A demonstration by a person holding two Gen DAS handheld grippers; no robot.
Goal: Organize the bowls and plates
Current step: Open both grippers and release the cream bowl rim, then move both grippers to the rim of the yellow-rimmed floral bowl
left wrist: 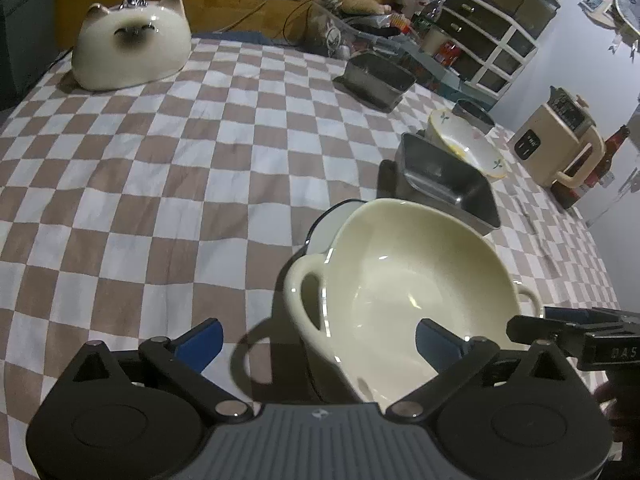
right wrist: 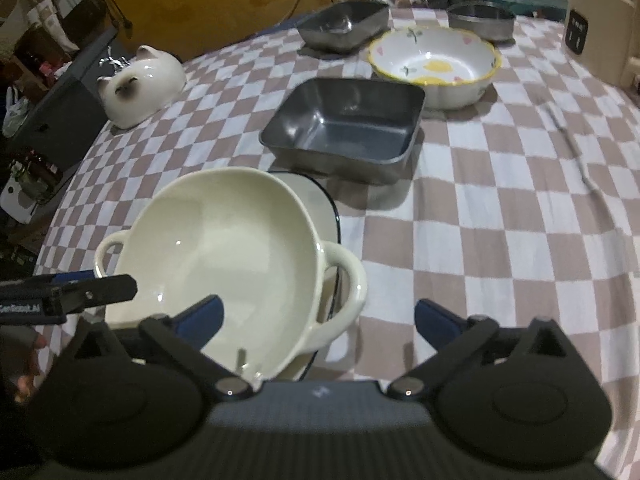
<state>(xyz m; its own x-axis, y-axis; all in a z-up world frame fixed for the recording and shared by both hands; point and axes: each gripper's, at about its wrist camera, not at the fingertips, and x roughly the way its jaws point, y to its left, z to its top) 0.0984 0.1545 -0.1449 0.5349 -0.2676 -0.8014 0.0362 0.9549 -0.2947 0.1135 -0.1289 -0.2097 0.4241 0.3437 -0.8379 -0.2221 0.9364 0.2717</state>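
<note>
A cream two-handled bowl (left wrist: 408, 280) (right wrist: 224, 256) rests tilted on a white dish with a dark rim (left wrist: 328, 224) (right wrist: 316, 200). My left gripper (left wrist: 320, 340) stands open, its fingers wide on either side of the bowl's left handle and rim without pressing. My right gripper (right wrist: 320, 320) is open too and straddles the right handle. One finger of the right gripper (left wrist: 536, 326) shows at the left wrist view's right edge. A finger of the left gripper (right wrist: 100, 288) shows at the right wrist view's left edge. Beyond lie a square steel pan (left wrist: 448, 180) (right wrist: 348, 128) and a flowered bowl (left wrist: 468, 144) (right wrist: 436, 64).
A checkered cloth (left wrist: 160, 200) covers the table. A second steel pan (right wrist: 344, 24) and a round steel bowl (right wrist: 480, 18) stand at the back. A cat-shaped ceramic piece (left wrist: 132, 48) (right wrist: 140, 84) sits far left. A utensil (right wrist: 572, 152) lies right; a cream appliance (left wrist: 560, 144) stands off the edge.
</note>
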